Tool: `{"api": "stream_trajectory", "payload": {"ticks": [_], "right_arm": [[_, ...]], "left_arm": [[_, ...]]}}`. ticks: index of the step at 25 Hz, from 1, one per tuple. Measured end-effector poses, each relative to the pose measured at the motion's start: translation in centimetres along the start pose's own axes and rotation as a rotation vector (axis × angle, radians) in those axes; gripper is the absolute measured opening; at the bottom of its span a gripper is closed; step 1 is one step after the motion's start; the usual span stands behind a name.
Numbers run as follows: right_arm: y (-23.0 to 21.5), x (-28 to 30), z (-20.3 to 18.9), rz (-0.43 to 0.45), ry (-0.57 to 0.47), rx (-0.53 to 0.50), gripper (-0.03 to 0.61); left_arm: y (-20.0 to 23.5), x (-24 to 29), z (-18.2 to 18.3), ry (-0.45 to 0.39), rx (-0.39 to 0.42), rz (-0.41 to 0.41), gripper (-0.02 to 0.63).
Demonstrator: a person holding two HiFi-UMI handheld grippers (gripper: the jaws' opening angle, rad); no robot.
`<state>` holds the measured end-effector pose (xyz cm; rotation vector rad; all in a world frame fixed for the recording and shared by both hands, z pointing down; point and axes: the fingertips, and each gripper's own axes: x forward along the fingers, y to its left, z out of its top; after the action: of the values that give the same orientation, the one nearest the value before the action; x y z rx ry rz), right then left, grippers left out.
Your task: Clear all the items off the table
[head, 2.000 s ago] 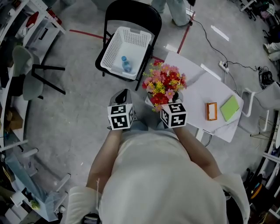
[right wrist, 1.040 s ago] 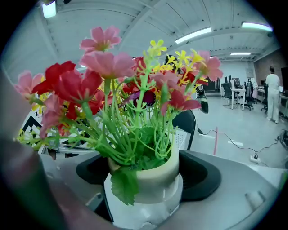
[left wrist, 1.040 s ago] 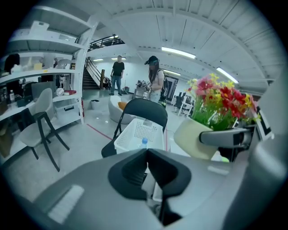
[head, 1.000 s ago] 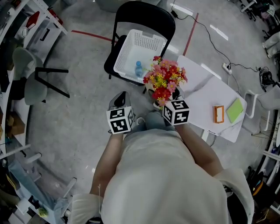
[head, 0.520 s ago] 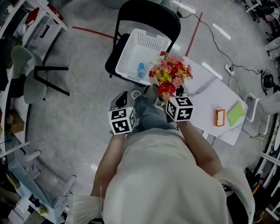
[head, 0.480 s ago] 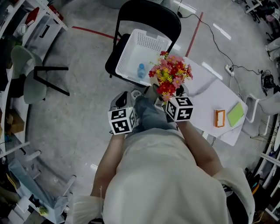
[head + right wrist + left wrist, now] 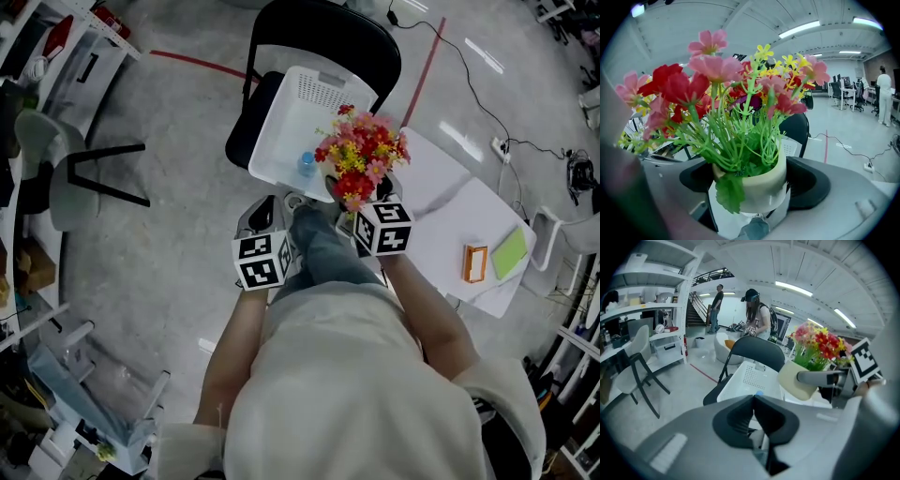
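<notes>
Flower pot (image 7: 757, 187), clamped upright in the right gripper (image 7: 361, 208), is now nearer the basket (image 7: 298, 117), which lies just far-left; left gripper (image 7: 753, 401) is closed, empty.

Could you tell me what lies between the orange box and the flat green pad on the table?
Nothing: only bare white table shows between the orange box and the flat green pad, in the head view.

Grey concrete floor (image 7: 159, 234), red tape lines (image 7: 192, 64). Black folding chair (image 7: 323, 28) near white table (image 7: 450, 206). White shelving (image 7: 84, 56), grey chair (image 7: 47, 155) left. Power strip (image 7: 498, 145) on floor. Ceiling strip lights (image 7: 794, 288) on, open hall.
</notes>
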<state>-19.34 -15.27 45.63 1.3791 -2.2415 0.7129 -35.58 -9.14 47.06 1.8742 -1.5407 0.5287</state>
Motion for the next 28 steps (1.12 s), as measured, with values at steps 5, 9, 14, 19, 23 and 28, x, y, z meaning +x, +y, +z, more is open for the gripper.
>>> {"api": "stream_trajectory", "payload": {"ticks": [5,9,14,19,23,28], "right_arm": [[-1.1,3.3,0.4,-0.002,0.026,0.002,0.472],[-1.8,5.7,0.6,-0.006,0.047,0.002,0.472],[-2.5,8.6,0.7,0.003,0.068,-0.005,0.472],[-3.1,11.6,0.9,0.006,0.082,-0.01,0.472],[-3.5,14.1,1.0,0.008,0.094,-0.009,0.472],[-3.6,17.1,0.8,0.02,0.115,-0.017,0.472]], "left_arm": [[0.0,2.6,1.3,0.019,-0.003,-0.017,0.009],[0.2,4.4,2.1,0.03,-0.004,-0.025,0.009],[0.5,6.5,2.7,0.046,-0.011,-0.027,0.009],[0.6,8.3,2.8,0.07,-0.013,-0.03,0.009],[0.7,9.6,2.7,0.094,-0.007,-0.032,0.009],[1.0,11.3,2.7,0.119,-0.001,-0.033,0.009]]}}
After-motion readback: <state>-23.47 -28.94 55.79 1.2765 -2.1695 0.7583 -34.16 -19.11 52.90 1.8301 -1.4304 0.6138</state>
